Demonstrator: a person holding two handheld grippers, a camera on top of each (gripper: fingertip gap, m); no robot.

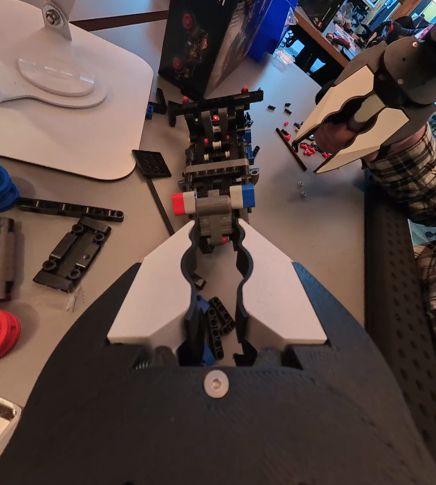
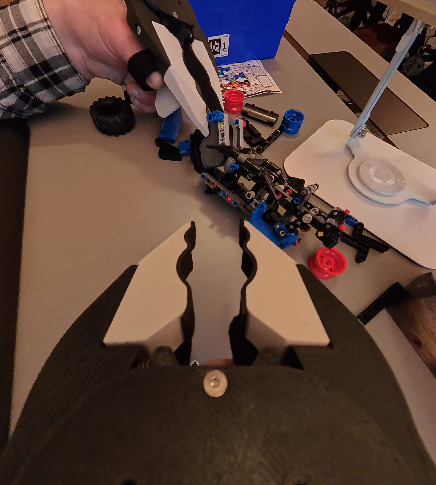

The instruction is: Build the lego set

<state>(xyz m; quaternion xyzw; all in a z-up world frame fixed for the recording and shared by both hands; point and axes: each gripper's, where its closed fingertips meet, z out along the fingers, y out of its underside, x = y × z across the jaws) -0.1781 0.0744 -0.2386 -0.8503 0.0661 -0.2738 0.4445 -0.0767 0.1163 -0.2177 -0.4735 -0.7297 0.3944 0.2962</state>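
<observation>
Bare surface (image 2: 106, 210) lies open at ten o'clock of the right claw (image 2: 216, 225); the lego chassis (image 2: 264, 183) and red wheel (image 2: 328, 262) crowd two o'clock.

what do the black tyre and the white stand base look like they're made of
Tyre: probably soft rubber, matte black, with chunky moulded tread blocks and no glare. Stand base: likely painted metal or hard plastic, a thin, flat, smooth white sheet with rounded corners; the look alone does not settle which.

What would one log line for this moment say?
left gripper: gripping end of lego car frame | right gripper: open, empty, above table | build unfinished
</observation>
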